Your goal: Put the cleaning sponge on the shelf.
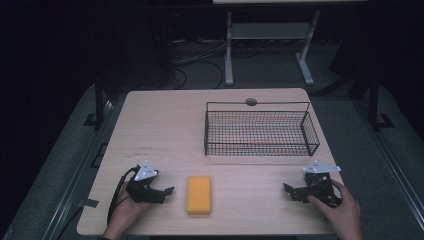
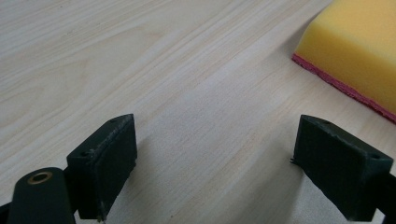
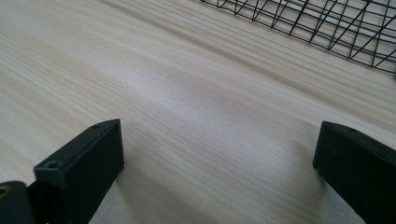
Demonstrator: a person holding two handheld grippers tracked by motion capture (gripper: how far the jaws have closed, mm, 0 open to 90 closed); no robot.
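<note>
The yellow sponge [image 1: 199,194] is lying flat in the lower middle of the high view, long side running up the frame, nothing touching it; in the left gripper view it is sitting at the upper right [image 2: 359,51], showing a thin red layer along its underside, and it is lying off to the side of the jaws rather than between them. The left gripper [image 1: 167,191] is resting low at the lower left of the high view, just beside the sponge, its jaws standing wide apart with only bare wood between them; the right gripper [image 1: 288,190] is waiting at the lower right, well apart from the sponge, jaws likewise spread and holding nothing. The wire basket [image 1: 260,129] is sitting in the upper right of the table [image 1: 165,125], and its mesh is crossing the top right corner of the right gripper view [image 3: 336,23].

The risks, as I'm judging them: the left gripper is pointing past the sponge, so closing now would be catching air; sliding in at table height could be shoving the light sponge away instead of straddling it; a pinch near a corner could be letting the soft foam fold and slip out; and if the basket is where it is going, a low carry could be snagging that rim.
</note>
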